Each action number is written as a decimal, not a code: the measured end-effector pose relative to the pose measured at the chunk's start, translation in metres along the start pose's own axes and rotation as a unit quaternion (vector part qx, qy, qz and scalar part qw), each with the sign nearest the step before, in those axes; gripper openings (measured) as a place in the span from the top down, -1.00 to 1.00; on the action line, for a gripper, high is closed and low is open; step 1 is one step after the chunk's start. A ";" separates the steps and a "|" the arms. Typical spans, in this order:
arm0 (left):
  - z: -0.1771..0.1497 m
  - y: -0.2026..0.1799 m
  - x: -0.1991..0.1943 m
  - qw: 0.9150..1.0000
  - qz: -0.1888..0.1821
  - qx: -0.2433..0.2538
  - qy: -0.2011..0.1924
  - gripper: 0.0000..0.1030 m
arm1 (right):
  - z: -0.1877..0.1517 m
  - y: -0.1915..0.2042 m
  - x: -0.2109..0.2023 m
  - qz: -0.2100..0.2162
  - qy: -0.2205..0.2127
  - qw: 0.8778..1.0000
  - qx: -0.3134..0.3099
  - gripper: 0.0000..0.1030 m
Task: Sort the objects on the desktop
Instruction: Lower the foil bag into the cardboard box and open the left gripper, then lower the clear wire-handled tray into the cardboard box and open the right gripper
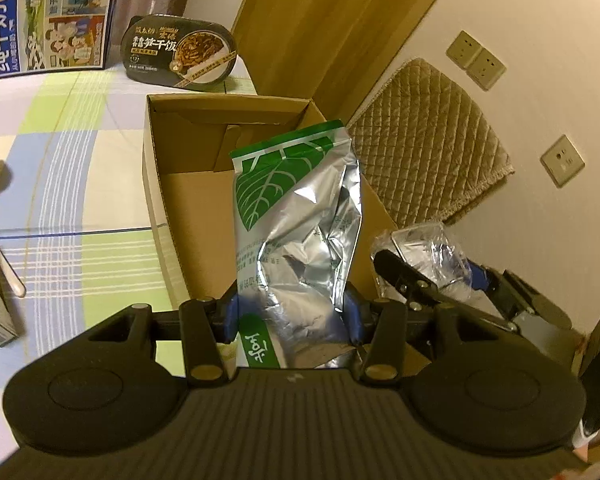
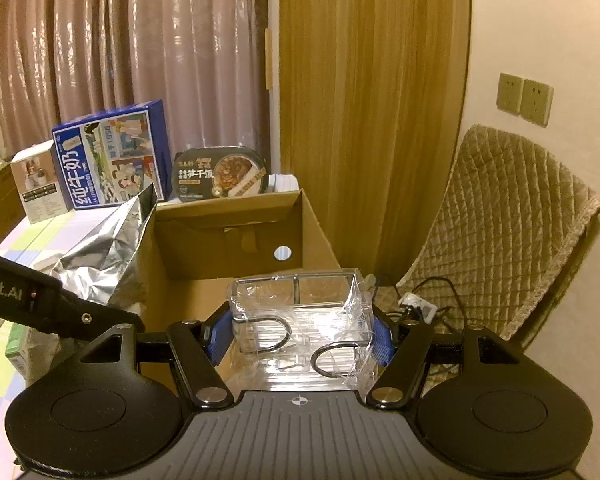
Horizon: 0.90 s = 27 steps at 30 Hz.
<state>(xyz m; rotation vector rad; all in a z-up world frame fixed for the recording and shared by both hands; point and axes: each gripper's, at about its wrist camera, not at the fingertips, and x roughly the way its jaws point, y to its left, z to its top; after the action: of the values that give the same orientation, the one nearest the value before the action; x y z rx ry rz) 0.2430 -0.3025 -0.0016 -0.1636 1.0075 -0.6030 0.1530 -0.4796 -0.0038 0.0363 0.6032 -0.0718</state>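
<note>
Left claw [image 1: 292,316] around foil pouch [image 1: 300,216]

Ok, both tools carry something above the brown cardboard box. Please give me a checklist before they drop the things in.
1. Left tool grips the silver and green foil pouch: ok.
2. Right tool grips the clear plastic container with metal handles: ok.
3. Open brown cardboard box has free floor: ok.
4. Pouch is over the box: ok.
5. Container fully past the near box wall: cannot tell.
6. Tools apart from each other: ok.
</note>
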 end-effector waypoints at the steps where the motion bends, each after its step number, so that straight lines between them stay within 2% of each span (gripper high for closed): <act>1: 0.001 0.000 0.003 1.000 0.000 -0.002 0.001 0.15 | 0.000 -0.001 0.002 0.000 0.001 1.000 0.001 -0.24; 5: 0.001 0.002 0.012 1.000 -0.003 -0.013 0.003 0.14 | -0.002 -0.004 0.008 0.000 0.006 1.000 0.004 -0.24; 9: 0.000 0.005 0.015 1.000 -0.004 -0.018 0.000 0.03 | -0.003 -0.005 0.010 0.000 0.008 1.000 0.006 -0.24; 16: -0.005 0.004 0.001 0.999 0.019 0.015 -0.021 0.01 | -0.006 -0.005 0.010 0.001 0.012 1.000 0.007 -0.24; 27: -0.016 0.008 -0.007 0.998 0.043 0.037 -0.015 0.01 | -0.006 0.005 0.012 0.016 0.016 1.000 0.010 -0.24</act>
<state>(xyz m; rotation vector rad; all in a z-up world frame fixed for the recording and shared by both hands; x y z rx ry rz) 0.2302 -0.2897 -0.0086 -0.0634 0.9565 -0.5567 0.1603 -0.4755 -0.0155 0.0663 0.6347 -0.0464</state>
